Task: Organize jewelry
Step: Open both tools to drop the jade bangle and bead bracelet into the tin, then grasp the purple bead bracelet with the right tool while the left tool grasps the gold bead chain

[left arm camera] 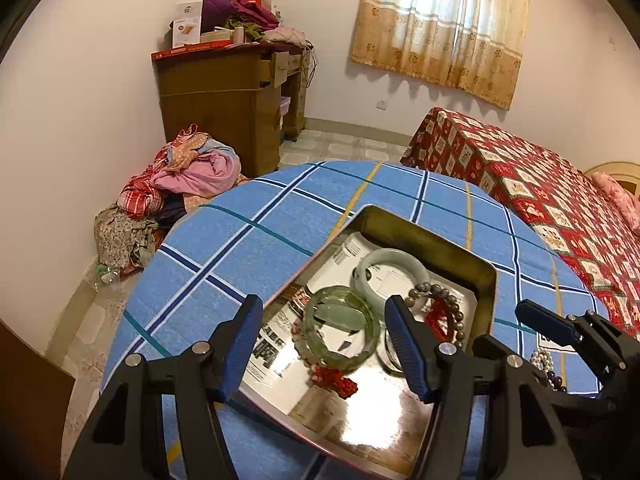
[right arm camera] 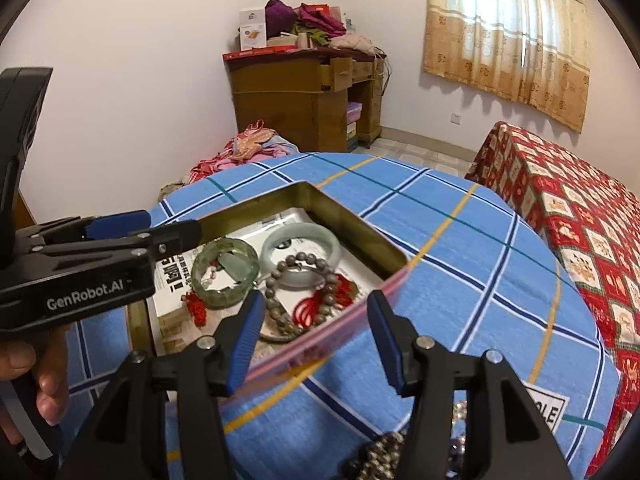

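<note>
Lying seemingly between parted jaws: green bangle (left arm camera: 341, 328)

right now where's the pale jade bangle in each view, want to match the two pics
Left wrist view: the pale jade bangle lies right of centre in the tray, beyond the darker green bangle.
Right wrist view: it lies just left of centre, to the right of the green bangle.
Shared landmark: the brown bead bracelet overlapping its near edge.

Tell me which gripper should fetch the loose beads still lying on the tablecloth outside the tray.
Right, probably. The loose beads lie just below the right gripper, whose jaws stand open and empty. The left gripper, also open and empty, hangs over the tray with its green bangle, farther from them.
</note>
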A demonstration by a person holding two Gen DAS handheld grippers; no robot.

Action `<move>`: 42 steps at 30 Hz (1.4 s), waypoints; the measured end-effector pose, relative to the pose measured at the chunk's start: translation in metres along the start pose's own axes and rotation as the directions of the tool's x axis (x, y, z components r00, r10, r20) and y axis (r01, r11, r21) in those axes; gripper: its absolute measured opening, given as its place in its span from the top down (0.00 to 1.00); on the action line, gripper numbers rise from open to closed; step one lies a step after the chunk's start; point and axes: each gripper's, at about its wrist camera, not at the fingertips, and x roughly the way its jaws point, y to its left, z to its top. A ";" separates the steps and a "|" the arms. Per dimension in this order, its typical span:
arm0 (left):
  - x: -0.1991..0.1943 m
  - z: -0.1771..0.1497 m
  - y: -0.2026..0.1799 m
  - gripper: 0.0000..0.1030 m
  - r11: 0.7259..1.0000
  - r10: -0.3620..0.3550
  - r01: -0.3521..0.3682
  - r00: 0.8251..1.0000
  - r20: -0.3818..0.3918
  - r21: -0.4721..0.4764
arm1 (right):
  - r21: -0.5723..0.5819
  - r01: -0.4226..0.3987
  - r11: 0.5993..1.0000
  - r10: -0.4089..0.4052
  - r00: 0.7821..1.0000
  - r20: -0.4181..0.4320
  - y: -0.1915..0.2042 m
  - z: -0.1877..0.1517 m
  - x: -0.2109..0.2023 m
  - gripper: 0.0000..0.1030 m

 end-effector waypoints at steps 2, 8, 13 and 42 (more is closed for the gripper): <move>-0.002 -0.001 -0.004 0.38 1.000 0.001 -0.001 1.000 0.000 0.008 | 0.010 0.005 1.000 -0.005 1.000 0.004 -0.004 -0.001 -0.005 0.41; -0.009 -0.009 -0.020 0.38 0.999 0.008 -0.008 1.000 0.007 0.046 | 0.032 0.067 0.997 -0.067 0.997 0.024 -0.022 -0.014 -0.025 0.39; -0.014 -0.017 -0.038 0.38 0.996 -0.011 0.011 1.000 0.007 0.090 | 0.086 0.108 0.990 -0.110 0.994 0.015 -0.047 -0.032 -0.039 0.39; -0.026 -0.060 -0.109 0.38 0.960 -0.054 0.052 0.999 0.001 0.276 | 0.192 0.128 0.973 -0.123 0.992 -0.040 -0.088 -0.089 -0.066 0.60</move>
